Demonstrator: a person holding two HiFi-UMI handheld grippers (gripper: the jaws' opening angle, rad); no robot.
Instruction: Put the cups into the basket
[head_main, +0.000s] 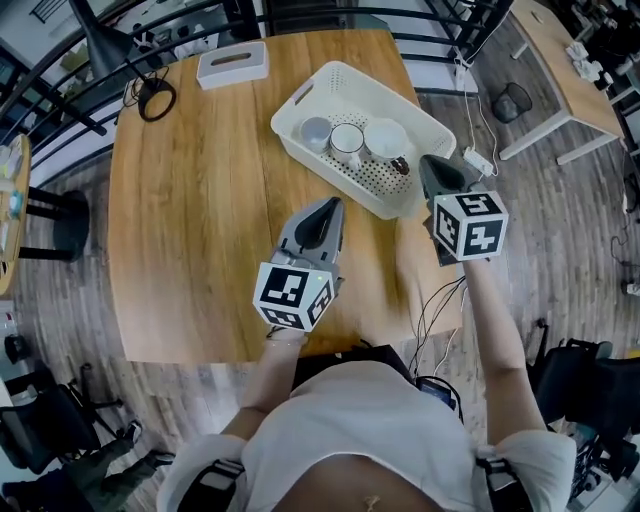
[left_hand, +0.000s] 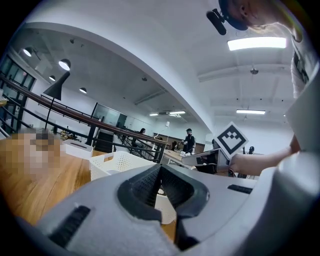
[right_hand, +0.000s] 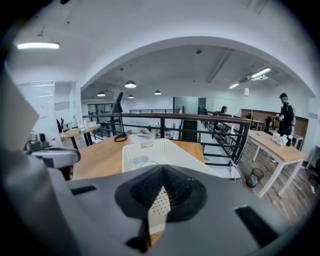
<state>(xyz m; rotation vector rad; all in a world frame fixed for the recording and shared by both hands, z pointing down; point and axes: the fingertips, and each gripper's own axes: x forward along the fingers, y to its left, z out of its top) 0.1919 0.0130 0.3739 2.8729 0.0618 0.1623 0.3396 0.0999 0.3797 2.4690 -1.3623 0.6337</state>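
A white perforated basket (head_main: 300, 105) stands at the far right of the wooden table (head_main: 190, 200). Three cups sit side by side in it: a greyish cup (head_main: 316, 131), a white cup with a dark rim (head_main: 347, 142) and a wider white cup (head_main: 385, 138). My left gripper (head_main: 330, 207) hovers over the table just in front of the basket, shut and empty. Over the basket's near right corner, my right gripper (head_main: 428, 163) is also shut with nothing in it. The left gripper view shows the basket (left_hand: 120, 162) beyond the closed jaws; the right gripper view looks over its closed jaws at the basket (right_hand: 155, 150).
A white rectangular box (head_main: 232, 63) lies at the table's far edge, with a black cable loop (head_main: 155, 98) to its left. A metal railing (head_main: 420, 25) runs behind the table. A power strip (head_main: 478, 160) lies on the floor to the right.
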